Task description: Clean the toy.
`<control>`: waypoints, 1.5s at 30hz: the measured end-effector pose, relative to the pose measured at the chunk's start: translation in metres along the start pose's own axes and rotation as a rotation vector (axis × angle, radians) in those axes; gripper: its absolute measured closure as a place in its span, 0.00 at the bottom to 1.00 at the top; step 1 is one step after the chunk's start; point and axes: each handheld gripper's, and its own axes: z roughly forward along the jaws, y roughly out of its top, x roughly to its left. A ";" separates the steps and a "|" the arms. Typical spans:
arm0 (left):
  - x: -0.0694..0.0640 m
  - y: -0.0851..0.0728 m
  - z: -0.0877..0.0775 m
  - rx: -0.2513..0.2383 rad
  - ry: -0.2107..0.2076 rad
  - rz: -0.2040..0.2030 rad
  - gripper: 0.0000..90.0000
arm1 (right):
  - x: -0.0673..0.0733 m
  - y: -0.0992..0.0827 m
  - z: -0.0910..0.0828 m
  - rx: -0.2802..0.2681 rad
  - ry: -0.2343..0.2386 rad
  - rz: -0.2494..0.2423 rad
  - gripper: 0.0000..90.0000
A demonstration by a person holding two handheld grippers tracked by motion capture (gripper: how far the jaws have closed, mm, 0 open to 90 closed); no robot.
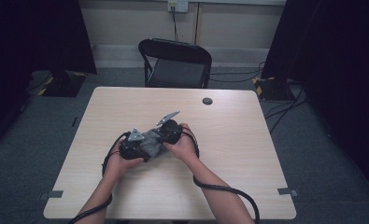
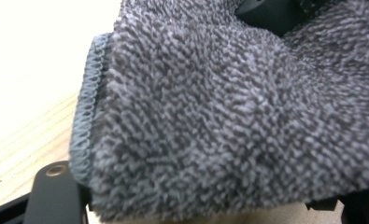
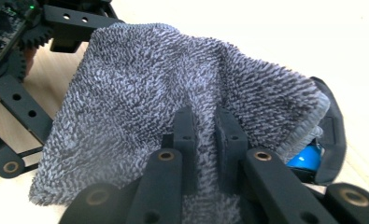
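A grey fluffy cloth (image 1: 152,143) hangs between my two grippers over the middle of the wooden table (image 1: 247,140). My right gripper (image 3: 204,126) is shut on a fold of the cloth (image 3: 140,88), its two black pads pinching the pile. My left gripper (image 1: 133,144) is at the cloth's other end. In the left gripper view the cloth (image 2: 219,112) drapes across the wide-set fingers (image 2: 56,191), and its stitched hem runs down the left side. A blue and black object (image 3: 308,158) peeks out from under the cloth's right edge; I cannot tell what it is.
A small dark round disc (image 1: 207,101) lies near the table's far edge. A black folding chair (image 1: 175,63) stands behind the table. Cables trail from both grippers over the near edge. Dark stands and curtains flank the table.
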 end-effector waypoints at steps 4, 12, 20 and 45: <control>0.000 0.000 0.000 -0.001 0.000 0.000 0.27 | -0.003 0.000 -0.001 0.001 -0.009 0.004 0.91; 0.000 0.000 0.000 -0.001 0.000 0.000 0.27 | -0.011 0.000 -0.004 0.005 -0.034 0.009 0.91; 0.000 0.000 0.000 -0.001 -0.001 0.000 0.27 | -0.020 -0.001 -0.006 0.011 -0.050 0.023 0.91; 0.000 0.000 0.000 0.000 -0.001 -0.001 0.27 | -0.042 0.002 -0.012 0.005 -0.109 0.067 0.91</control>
